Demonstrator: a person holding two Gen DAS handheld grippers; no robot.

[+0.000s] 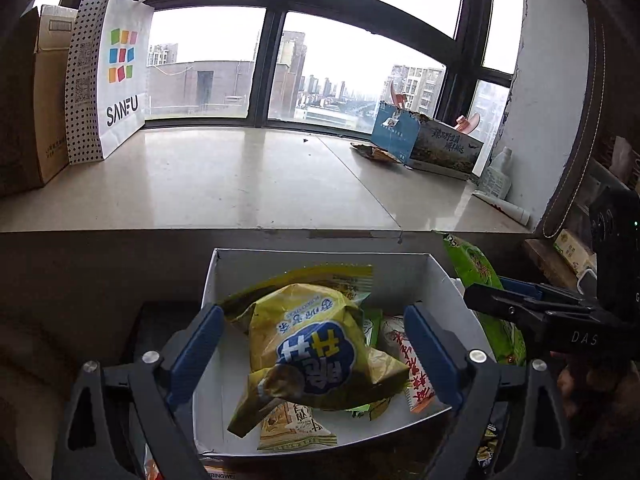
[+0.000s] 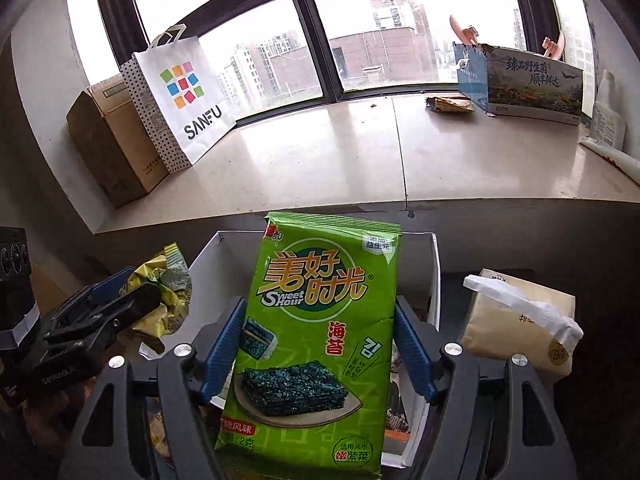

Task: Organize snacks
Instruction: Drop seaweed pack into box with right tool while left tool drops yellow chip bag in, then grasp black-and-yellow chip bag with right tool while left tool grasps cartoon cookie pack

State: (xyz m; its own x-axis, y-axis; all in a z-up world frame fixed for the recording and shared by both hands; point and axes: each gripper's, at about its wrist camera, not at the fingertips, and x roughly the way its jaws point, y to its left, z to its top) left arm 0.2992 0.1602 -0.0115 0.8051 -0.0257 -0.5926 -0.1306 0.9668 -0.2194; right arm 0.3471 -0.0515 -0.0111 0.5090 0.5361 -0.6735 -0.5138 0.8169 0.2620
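Observation:
A white open box holds several snack packs below the windowsill. My left gripper is above it, its blue fingers on both sides of a crumpled yellow chip bag and shut on it. My right gripper is shut on a green seaweed snack pack, held upright over the same box. The right gripper also shows in the left wrist view with the green pack. The left gripper shows in the right wrist view with the yellow bag.
A beige windowsill runs behind the box. On it stand a white SANFU paper bag, a brown carton and a blue printed box. A tissue pack lies right of the white box.

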